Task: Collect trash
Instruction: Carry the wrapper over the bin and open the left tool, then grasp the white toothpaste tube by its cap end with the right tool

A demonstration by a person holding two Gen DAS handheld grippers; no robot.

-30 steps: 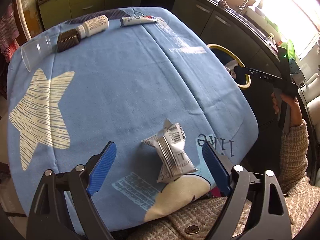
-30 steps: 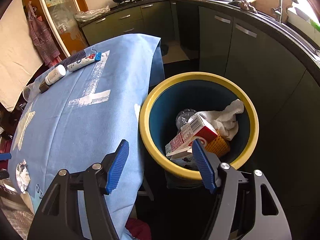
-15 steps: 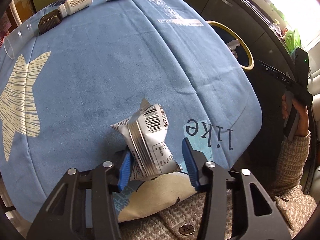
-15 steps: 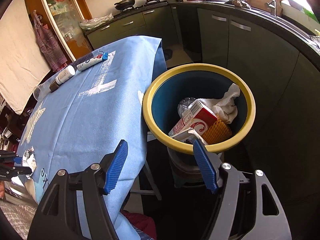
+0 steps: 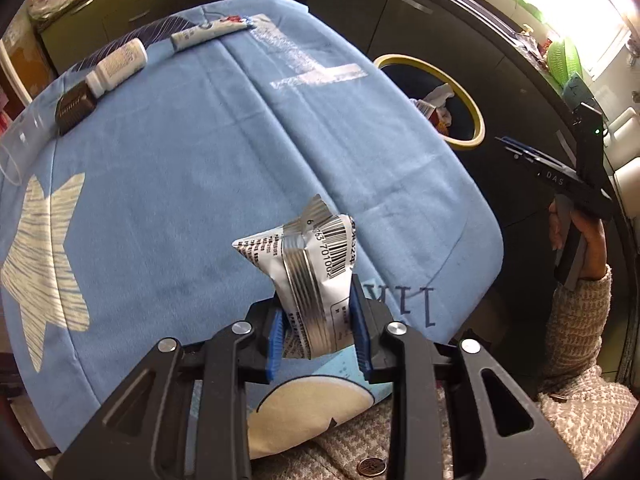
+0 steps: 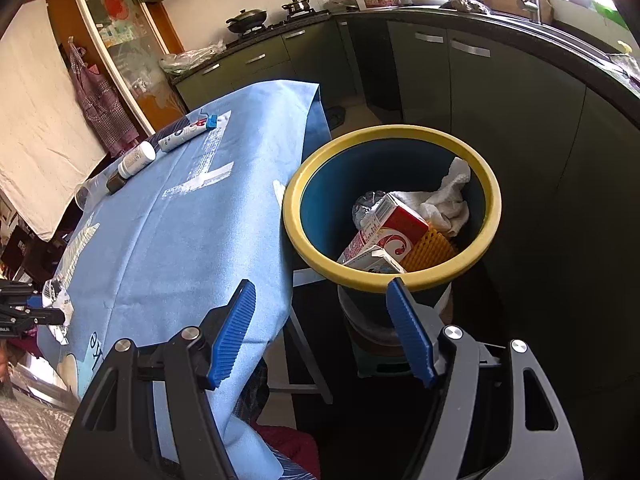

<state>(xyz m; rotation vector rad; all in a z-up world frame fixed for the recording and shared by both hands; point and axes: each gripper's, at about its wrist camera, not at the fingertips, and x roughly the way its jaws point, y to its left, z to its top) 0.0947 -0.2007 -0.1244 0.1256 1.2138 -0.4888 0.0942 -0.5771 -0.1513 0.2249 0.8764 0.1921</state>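
Left wrist view: a second ago the left tool [image 5: 318,322] stood wide open around the crumpled wrapper [image 5: 310,276]; now its blue pads are closed tight on the wrapper's lower half and the wrapper appears lifted off the blue-clothed surface [image 5: 200,160]. That looks like the pickup done, with the carry to the bin [image 5: 440,100] left. The bin sits beyond the surface's right edge, far from the wrapper. On the far side of the surface from the wrapper lie a white bottle [image 5: 118,65], a tube [image 5: 208,34] and a dark brown piece [image 5: 74,108]. The right tool [image 5: 560,176] hangs off the surface's right side.

Right wrist view: the right tool [image 6: 324,330] is as wide open as before and holds nothing; it has drawn a little back from the bin [image 6: 400,280], whose yellow rim lies just ahead of its fingertips. Inside are a red carton [image 6: 394,232] and a white rag [image 6: 444,196]. The wrapper [image 6: 56,300] shows at the surface's near left corner, in the left tool.
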